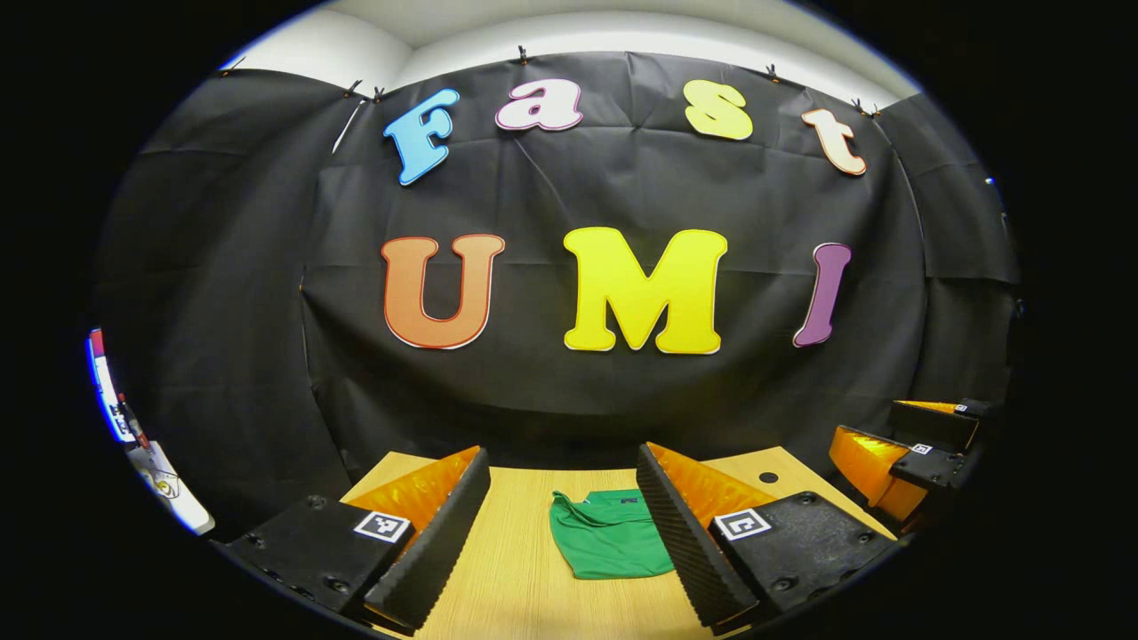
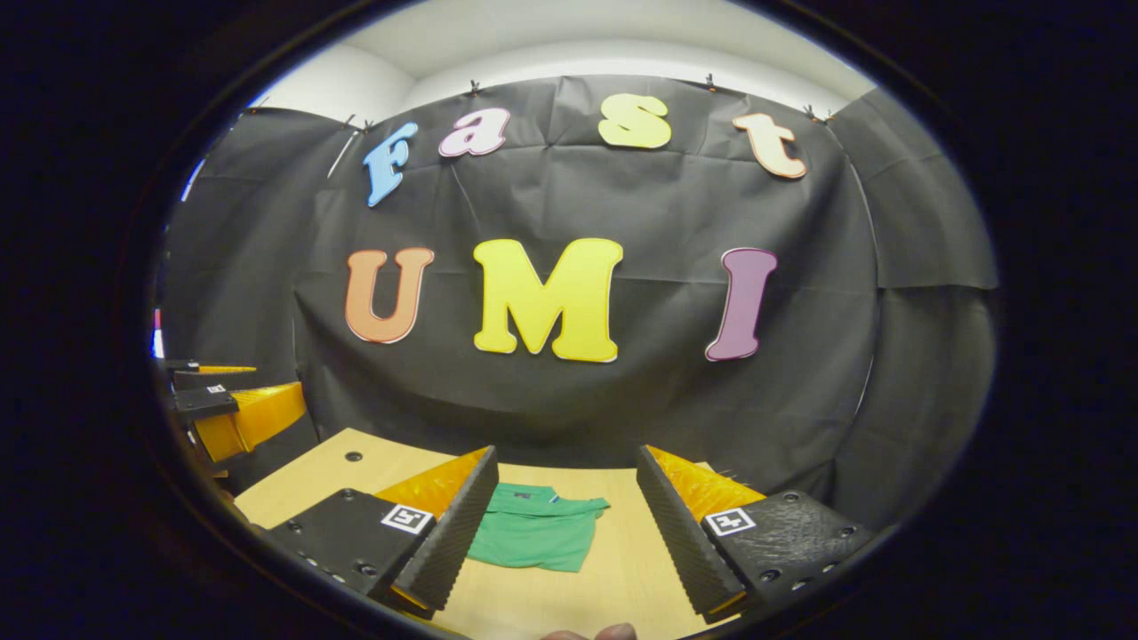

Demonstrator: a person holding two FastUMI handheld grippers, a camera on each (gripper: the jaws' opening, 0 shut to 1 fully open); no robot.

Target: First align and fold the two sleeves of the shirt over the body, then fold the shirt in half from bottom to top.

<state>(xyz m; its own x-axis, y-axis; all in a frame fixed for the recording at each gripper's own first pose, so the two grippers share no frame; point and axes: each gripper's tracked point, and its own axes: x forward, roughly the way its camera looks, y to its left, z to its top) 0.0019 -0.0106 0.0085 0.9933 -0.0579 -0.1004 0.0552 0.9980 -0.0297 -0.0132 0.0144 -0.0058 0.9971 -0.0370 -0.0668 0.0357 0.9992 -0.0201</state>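
A green shirt [image 1: 607,535] lies on the wooden table [image 1: 524,578], its collar toward the far edge. In the left gripper view my left gripper [image 1: 560,533] is held above the table, open, with the shirt showing between its fingers and partly hidden behind the right finger [image 1: 676,533]. The right gripper [image 1: 907,453] appears at the far right edge there. In the right gripper view the shirt [image 2: 533,532] lies flat with one short sleeve spread to the right. My right gripper [image 2: 564,524] is open above it, nothing held. The left gripper [image 2: 227,409] shows at the left there.
The table's far edge meets the black cloth wall [image 1: 578,391]. A small dark hole [image 1: 768,477] sits in the tabletop near the far right corner, another hole [image 2: 354,456] at the far left. Fingertips of a hand [image 2: 591,633] peek in at the bottom of the right gripper view.
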